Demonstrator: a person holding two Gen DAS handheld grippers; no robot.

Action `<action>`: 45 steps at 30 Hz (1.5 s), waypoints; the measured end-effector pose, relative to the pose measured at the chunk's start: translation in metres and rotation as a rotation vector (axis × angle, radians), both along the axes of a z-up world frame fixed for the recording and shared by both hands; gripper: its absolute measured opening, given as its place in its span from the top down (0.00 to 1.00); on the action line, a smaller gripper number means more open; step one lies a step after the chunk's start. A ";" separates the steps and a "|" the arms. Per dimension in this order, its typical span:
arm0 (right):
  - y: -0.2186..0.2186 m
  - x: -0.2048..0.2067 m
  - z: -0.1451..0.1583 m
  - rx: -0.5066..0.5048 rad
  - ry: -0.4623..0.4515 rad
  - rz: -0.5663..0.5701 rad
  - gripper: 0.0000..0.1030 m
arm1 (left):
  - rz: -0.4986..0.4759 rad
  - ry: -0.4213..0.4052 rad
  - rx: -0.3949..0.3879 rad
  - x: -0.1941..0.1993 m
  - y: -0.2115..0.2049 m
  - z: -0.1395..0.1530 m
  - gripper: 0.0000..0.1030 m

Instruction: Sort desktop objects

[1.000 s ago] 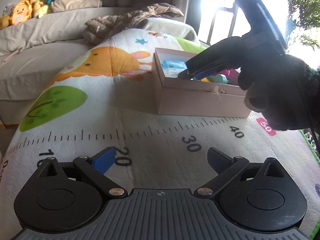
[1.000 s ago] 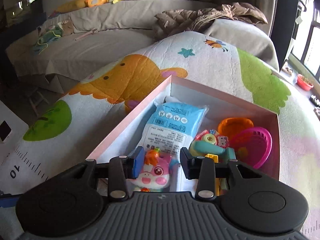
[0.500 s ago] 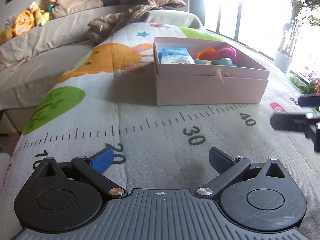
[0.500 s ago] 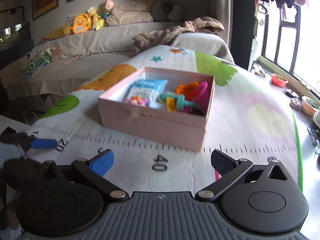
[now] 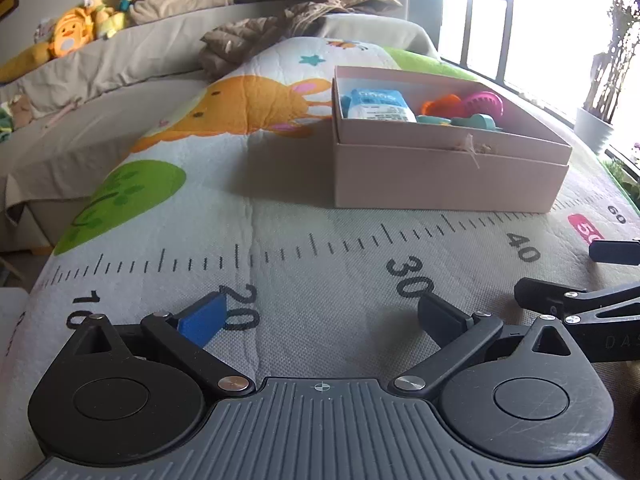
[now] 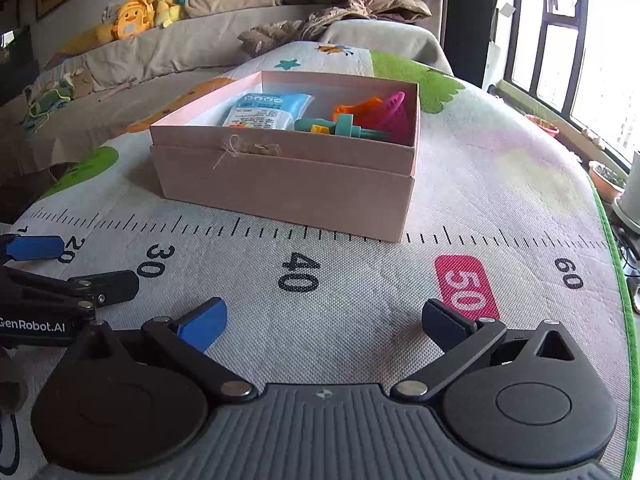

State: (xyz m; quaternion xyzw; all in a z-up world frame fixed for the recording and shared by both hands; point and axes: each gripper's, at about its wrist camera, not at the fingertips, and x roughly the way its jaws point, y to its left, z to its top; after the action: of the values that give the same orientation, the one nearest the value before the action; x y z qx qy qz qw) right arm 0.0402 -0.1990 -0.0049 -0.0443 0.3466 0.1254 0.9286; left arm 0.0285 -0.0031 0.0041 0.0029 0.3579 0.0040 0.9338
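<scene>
1. The left gripper [image 5: 322, 316] and the right gripper [image 6: 325, 320] tilt down over the mat [image 6: 360, 280], side by side, jaws wide apart and empty.
2. The left gripper's side reads "GenRobot.AI"; the mat's ruler reads 20, 30, 40, 50, 60.
3. The box [image 6: 288, 176] sits at 12 o'clock, its long axis running 9 to 3, holding a blue packet [image 6: 268, 110] and toys [image 6: 360, 118].

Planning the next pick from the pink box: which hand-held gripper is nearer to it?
Right, slightly. The right hand-held gripper sits before the pink box near its right corner; the left hand-held gripper is beyond its left end.
</scene>
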 end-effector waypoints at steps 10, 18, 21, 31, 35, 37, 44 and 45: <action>0.000 -0.005 -0.001 0.002 -0.018 -0.009 0.00 | -0.004 -0.005 -0.009 0.000 0.002 -0.001 0.00; 0.000 -0.004 -0.001 0.000 -0.018 -0.009 0.00 | -0.003 -0.005 -0.010 0.000 0.002 -0.001 0.00; 0.000 -0.004 -0.001 0.000 -0.018 -0.009 0.00 | -0.003 -0.005 -0.009 0.000 0.002 -0.001 0.00; 0.000 -0.005 -0.001 0.001 -0.018 -0.009 0.00 | 0.000 -0.006 -0.008 0.000 0.002 -0.001 0.00; 0.000 -0.005 -0.001 0.001 -0.018 -0.010 0.00 | -0.001 -0.007 -0.012 0.000 0.001 -0.001 0.00; 0.000 -0.004 -0.001 0.001 -0.017 -0.010 0.00 | 0.000 -0.007 -0.014 0.000 0.002 -0.001 0.00; 0.000 -0.005 -0.001 0.000 -0.018 -0.009 0.00 | 0.000 -0.007 -0.011 0.001 0.002 -0.001 0.00; 0.000 -0.005 -0.001 0.001 -0.017 -0.009 0.00 | 0.001 -0.006 -0.010 0.001 0.002 -0.001 0.00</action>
State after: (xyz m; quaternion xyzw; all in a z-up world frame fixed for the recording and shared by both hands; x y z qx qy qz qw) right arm 0.0355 -0.1993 -0.0059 -0.0432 0.3386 0.1209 0.9321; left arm 0.0291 -0.0016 0.0029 -0.0020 0.3549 0.0024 0.9349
